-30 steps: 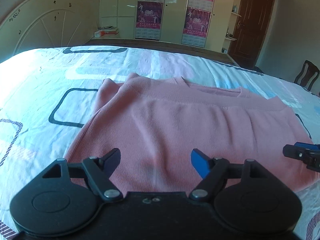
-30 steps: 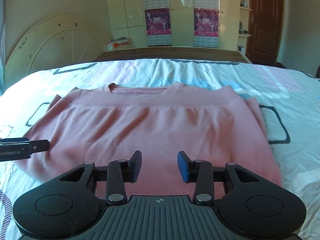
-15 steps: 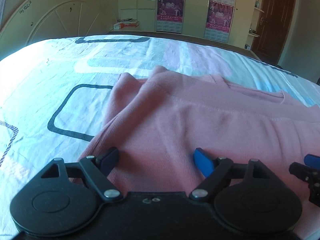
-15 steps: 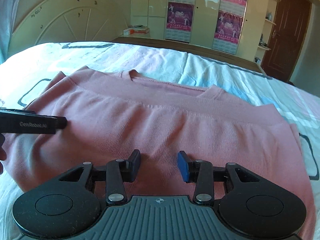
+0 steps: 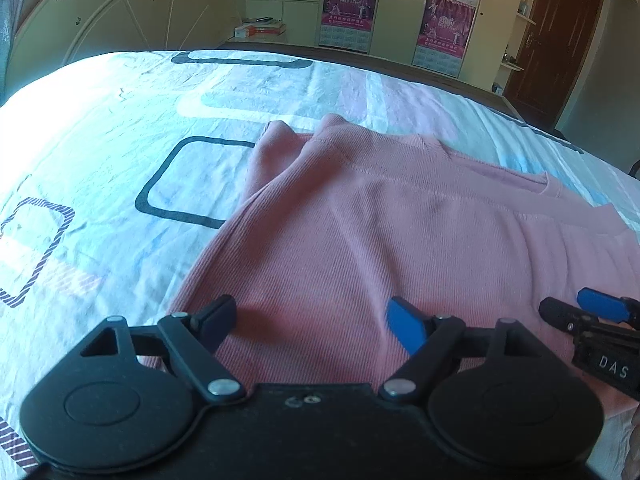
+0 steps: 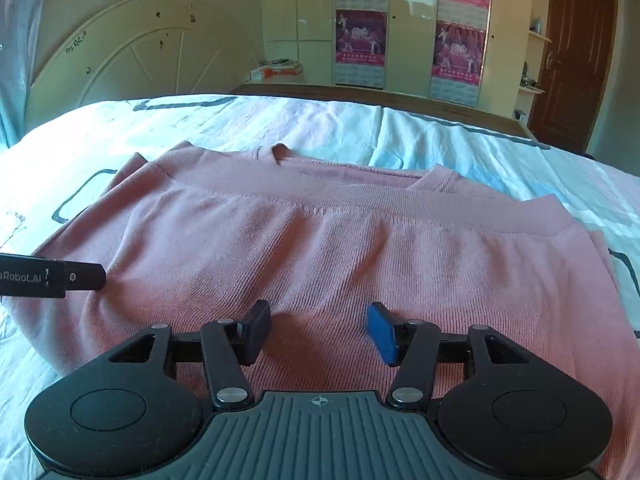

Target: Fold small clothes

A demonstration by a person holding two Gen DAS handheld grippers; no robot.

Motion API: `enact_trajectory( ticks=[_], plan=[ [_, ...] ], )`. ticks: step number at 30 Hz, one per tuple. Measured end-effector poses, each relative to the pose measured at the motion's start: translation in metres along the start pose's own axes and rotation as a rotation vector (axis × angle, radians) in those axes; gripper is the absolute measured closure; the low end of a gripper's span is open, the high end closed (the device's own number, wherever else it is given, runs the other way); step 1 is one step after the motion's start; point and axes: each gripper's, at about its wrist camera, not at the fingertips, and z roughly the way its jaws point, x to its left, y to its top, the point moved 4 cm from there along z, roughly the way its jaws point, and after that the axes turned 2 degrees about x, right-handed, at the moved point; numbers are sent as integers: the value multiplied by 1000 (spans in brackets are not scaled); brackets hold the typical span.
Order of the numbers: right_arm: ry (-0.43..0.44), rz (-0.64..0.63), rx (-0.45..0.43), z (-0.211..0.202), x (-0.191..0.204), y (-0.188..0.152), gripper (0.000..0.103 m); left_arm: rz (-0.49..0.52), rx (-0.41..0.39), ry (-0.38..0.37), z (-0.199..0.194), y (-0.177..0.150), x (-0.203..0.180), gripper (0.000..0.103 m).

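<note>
Right wrist view: a pink sweater is being shown lying flat on the patterned bedsheet, already doubled over, with its ribbed hem band running left to right across the far side and the neckline peeking out beyond it. Its long axis is being laid crosswise, left to right, in front of both tools. The right gripper is being held low over the near edge of the sweater, towards the right half, with its jaws parted; they have just been opening, and only flat fabric is being seen beneath the gap, nothing pinched. In the left wrist view the left gripper is being held over the near left part of the sweater, jaws spread wide and released, with nothing gripped. The sweater's left edge is lying nearer to the left gripper, the right edge nearer to the right one. A fold along the crosswise axis is judged to be the likely coming move, with each near corner being taken by the closer gripper.
</note>
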Motion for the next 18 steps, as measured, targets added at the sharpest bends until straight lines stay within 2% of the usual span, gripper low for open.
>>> enact_trajectory(
  ticks=[3,5,7,11,15,18],
  plan=[
    [-2,50,-17,-11,0,-1,49,0,20,-10,-7,-4,1,21],
    [-30,27,24,-7,4,-9,48,3,42,-26,-10,-9,1,20],
    [-51,7,15,-7,7,-13,45,6,66,-43,-13,-15,0,20],
    [-52,64,21,-16,6,-13,45,-9,92,-77,-22,-27,4,20],
    [-65,81,5,-28,11,-17,44,-59,105,-124,-31,-35,13,20],
    [-74,96,6,-35,13,-19,44,-134,125,-185,-36,-43,23,21]
  ],
)
